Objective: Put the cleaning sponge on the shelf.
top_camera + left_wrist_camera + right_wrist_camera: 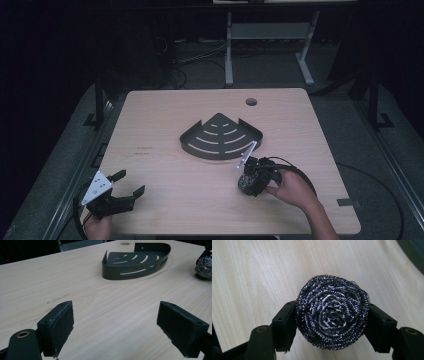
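A steel-wool scourer (332, 312) is clamped between the jaws of the right gripper (248, 181), low over the table (165, 200) near its front right. Being springy, it could be squeezed out sideways if lifted fast, or snagged on the tray wall. The left gripper (115, 326) is held wide open and empty, well apart. Farther off lies a dark slotted corner tray (221, 136); nothing is seen between.

A pale wooden table (165, 200) (one round hole) bears a dark slotted corner tray (220, 137).
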Motion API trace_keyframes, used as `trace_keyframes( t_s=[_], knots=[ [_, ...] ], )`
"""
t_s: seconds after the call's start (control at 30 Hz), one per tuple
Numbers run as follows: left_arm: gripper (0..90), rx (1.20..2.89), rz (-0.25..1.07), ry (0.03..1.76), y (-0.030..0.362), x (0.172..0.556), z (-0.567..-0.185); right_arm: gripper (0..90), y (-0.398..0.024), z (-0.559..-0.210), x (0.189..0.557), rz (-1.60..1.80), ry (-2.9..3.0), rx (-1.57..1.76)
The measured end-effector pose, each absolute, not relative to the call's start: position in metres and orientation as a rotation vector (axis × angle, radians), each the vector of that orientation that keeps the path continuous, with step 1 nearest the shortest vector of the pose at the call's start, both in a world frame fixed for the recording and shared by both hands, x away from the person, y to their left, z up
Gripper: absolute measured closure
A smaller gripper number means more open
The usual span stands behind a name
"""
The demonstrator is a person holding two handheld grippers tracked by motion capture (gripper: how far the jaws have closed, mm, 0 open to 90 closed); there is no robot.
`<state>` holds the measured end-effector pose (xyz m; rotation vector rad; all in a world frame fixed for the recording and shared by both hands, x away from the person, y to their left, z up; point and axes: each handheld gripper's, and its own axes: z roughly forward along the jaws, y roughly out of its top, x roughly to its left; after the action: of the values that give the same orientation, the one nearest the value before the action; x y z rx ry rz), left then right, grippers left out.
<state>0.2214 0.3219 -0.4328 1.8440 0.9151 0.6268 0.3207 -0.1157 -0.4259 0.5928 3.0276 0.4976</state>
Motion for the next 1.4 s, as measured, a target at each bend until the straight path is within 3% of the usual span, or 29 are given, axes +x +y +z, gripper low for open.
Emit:
trace_keyframes(
  t_s=[1.4],
  knots=[
    [13.5, 1.860, 0.622, 0.902, 0.318, 0.222, -0.433, 32.4, -0.093, -0.386, 0.362, 0.538, 3.050, 0.549]
  ],
)
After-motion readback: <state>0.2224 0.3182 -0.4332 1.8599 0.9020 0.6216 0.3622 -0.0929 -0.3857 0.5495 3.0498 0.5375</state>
